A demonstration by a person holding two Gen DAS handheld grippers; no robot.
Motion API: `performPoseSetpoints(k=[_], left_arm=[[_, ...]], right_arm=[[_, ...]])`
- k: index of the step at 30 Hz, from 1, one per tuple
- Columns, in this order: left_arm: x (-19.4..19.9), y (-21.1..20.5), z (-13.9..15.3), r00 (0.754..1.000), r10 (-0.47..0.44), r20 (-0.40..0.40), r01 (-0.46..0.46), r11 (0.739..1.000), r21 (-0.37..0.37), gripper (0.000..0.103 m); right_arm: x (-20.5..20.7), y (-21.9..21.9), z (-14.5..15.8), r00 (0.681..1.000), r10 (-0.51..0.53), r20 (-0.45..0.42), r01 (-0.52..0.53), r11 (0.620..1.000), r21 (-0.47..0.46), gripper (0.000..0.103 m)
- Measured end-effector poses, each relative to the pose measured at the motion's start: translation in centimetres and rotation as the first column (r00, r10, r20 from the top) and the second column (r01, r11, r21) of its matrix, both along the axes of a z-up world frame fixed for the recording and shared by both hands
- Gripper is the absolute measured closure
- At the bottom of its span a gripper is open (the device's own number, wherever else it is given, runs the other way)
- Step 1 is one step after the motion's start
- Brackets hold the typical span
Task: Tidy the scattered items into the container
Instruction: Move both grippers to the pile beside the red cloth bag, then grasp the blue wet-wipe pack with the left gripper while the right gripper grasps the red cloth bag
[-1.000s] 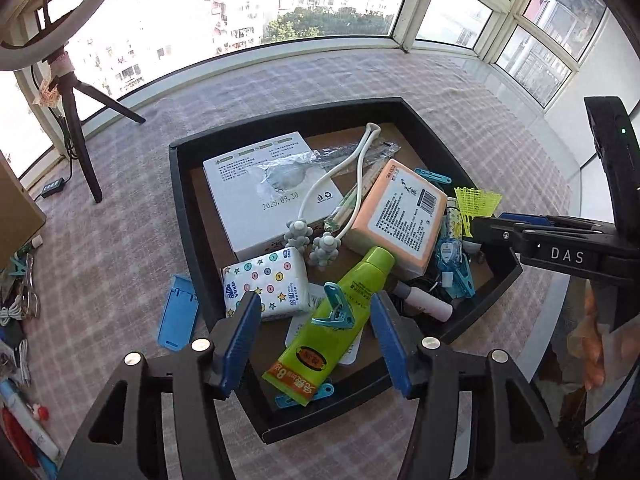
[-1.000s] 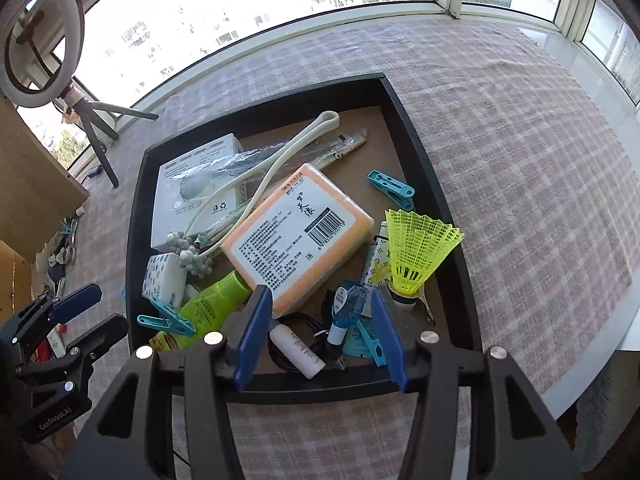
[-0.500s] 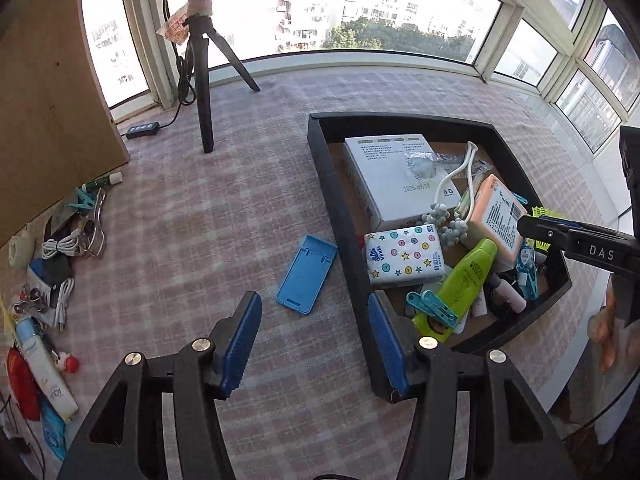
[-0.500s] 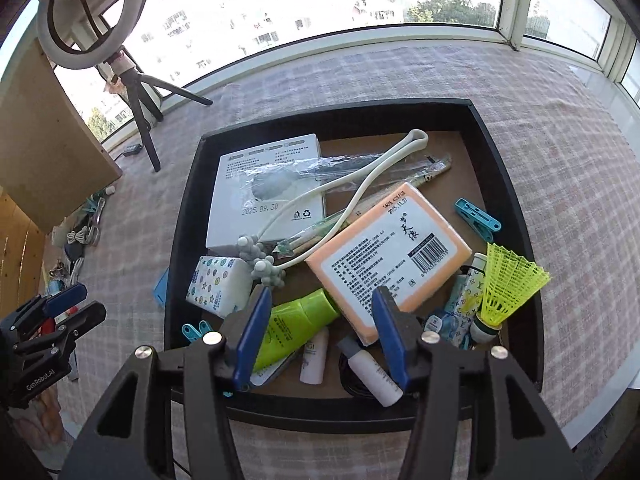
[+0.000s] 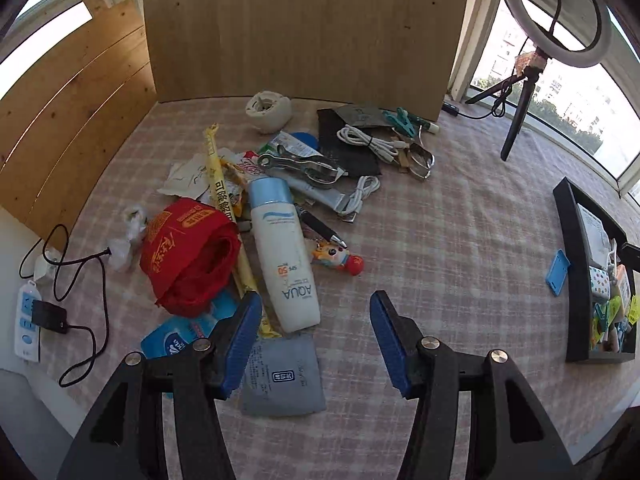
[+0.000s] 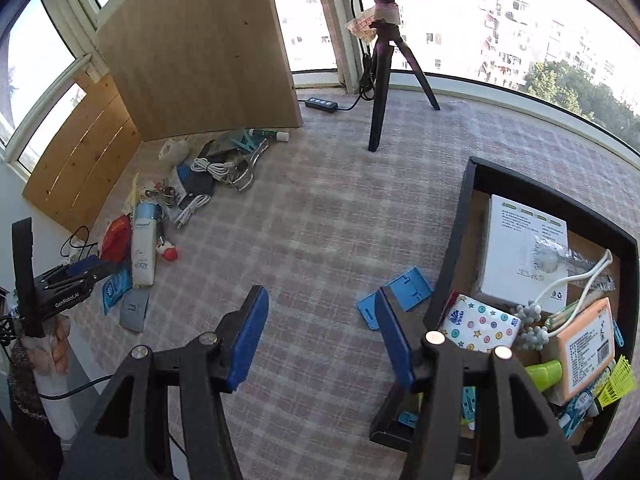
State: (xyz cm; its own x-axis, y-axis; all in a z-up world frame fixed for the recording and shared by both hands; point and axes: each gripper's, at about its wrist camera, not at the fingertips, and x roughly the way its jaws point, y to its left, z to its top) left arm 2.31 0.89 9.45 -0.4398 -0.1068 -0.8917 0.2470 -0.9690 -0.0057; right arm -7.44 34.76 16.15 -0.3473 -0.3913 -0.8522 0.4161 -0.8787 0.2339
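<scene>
Left wrist view, far left: a white power strip point(image 5: 27, 322) with a black cable lies at the edge of the checked tabletop point(image 5: 452, 248). Next to it is a heap of scattered items: a red cloth bag point(image 5: 192, 256), a long yellow packet point(image 5: 228, 216) passing beside it, and a white sunscreen bottle point(image 5: 286, 260) lying flat with its base toward the camera. A blue tissue pack point(image 5: 180, 334) and a grey sachet point(image 5: 282, 376) lie nearest the camera, the sachet partly under the left tongs point(image 5: 314, 344). Those tongs stand open and hold nothing; bare tabletop shows between the blue pads point(image 5: 240, 344). Right of the bottle lie a small toy figure point(image 5: 338, 258) and a dark pen point(image 5: 320, 226). Behind are metal clips, white cables point(image 5: 368, 142) and a white round object point(image 5: 268, 110) against the wooden board point(image 5: 304, 28). Further right stands a ring light tripod point(image 5: 520, 108). At the far right the black container point(image 5: 576, 280) sits well apart from the heap, already holding several things, with a blue phone stand point(image 5: 558, 272) just outside its wall.

Right wrist view: the right tongs point(image 6: 322, 340) are opening, nothing between them, over bare tabletop beside the stand and the container
</scene>
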Motion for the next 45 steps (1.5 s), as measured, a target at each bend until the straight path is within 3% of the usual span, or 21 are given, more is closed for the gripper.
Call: performPoseSetpoints(k=[2, 7, 12, 19, 25, 30, 35, 39, 42, 45], left_arm=[[1.2, -3.5, -0.6, 0.997, 0.073, 0.009, -0.072, 0.997, -0.014, 0.049], [2.9, -9.4, -2.3, 0.983, 0.182, 0.021, -0.183, 0.983, 0.035, 0.049], [2.7, -11.2, -3.7, 0.982, 0.189, 0.027, -0.191, 0.98, 0.063, 0.049], [1.9, -12.6, -5.4, 0.983, 0.183, 0.025, -0.184, 0.972, 0.147, 0.048], [1.6, -13.2, -6.2, 0.982, 0.187, 0.008, -0.185, 0.963, 0.194, 0.048], [1.7, -13.8, -7.0, 0.981, 0.196, 0.012, -0.193, 0.955, 0.225, 0.048], [2.0, -14.5, -7.4, 0.98, 0.2, 0.005, -0.195, 0.947, 0.255, 0.051], [2.0, -14.7, -7.6, 0.981, 0.195, 0.0, -0.188, 0.945, 0.268, 0.068], [1.8, -14.9, -8.1, 0.983, 0.182, -0.003, -0.173, 0.939, 0.299, 0.085], [1.8, -15.2, -8.4, 0.984, 0.178, -0.006, -0.168, 0.939, 0.301, 0.088]], right_arm=[[0.1, -4.3, 0.0, 0.997, 0.075, 0.001, -0.075, 0.997, -0.029, 0.045], [0.8, -14.5, -1.0, 0.971, 0.239, 0.007, -0.239, 0.971, -0.019, 0.045], [1.6, -22.8, -1.7, 0.925, 0.38, 0.015, -0.38, 0.925, -0.021, 0.045], [2.9, -31.6, -3.4, 0.838, 0.546, -0.002, -0.543, 0.835, 0.091, 0.045], [2.9, -35.9, -6.0, 0.772, 0.636, 0.005, -0.624, 0.755, 0.201, 0.045], [2.2, -38.1, -7.9, 0.74, 0.672, 0.023, -0.659, 0.718, 0.224, 0.047], [2.2, -39.8, -8.3, 0.688, 0.725, -0.001, -0.708, 0.672, 0.217, 0.049], [1.6, -40.9, -9.0, 0.664, 0.747, 0.01, -0.734, 0.649, 0.199, 0.049], [1.0, -41.5, -9.8, 0.65, 0.759, 0.044, -0.757, 0.64, 0.131, 0.049], [-0.5, -41.8, -10.2, 0.676, 0.727, 0.118, -0.733, 0.68, 0.014, 0.048]])
